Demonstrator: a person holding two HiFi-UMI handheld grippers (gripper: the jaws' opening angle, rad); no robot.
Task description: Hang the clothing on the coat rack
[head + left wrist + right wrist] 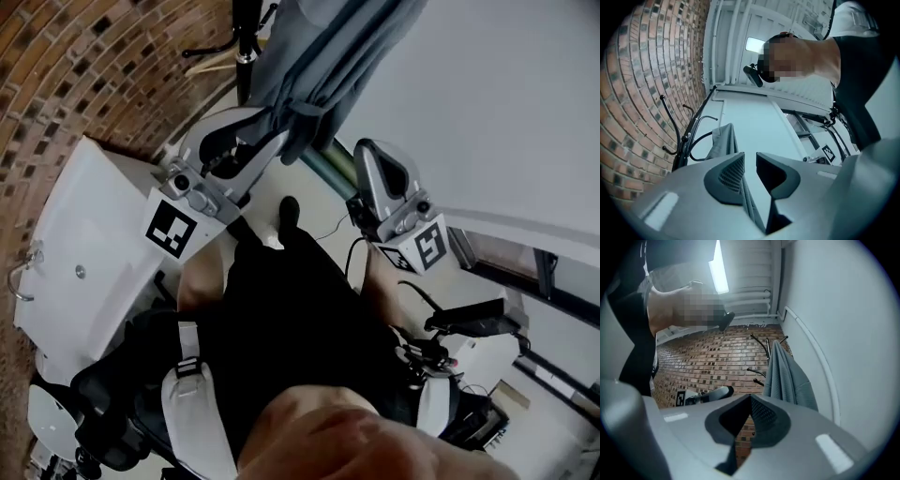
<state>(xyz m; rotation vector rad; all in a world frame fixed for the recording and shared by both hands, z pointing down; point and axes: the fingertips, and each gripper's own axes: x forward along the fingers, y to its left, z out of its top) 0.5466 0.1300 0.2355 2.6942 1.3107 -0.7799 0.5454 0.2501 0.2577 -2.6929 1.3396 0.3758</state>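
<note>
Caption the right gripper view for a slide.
Right gripper, jaws shut and empty, faces the grey garment hanging on the coat rack.

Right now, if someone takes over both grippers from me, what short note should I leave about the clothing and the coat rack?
Left gripper: closed on a fold of the grey garment.
Right gripper: shut, empty, clear of the garment.
Garment: draped from the top of the coat rack, by the brick wall.
Done: it seems hooked.
To do: open the left jaws, check that it stays up.
</note>
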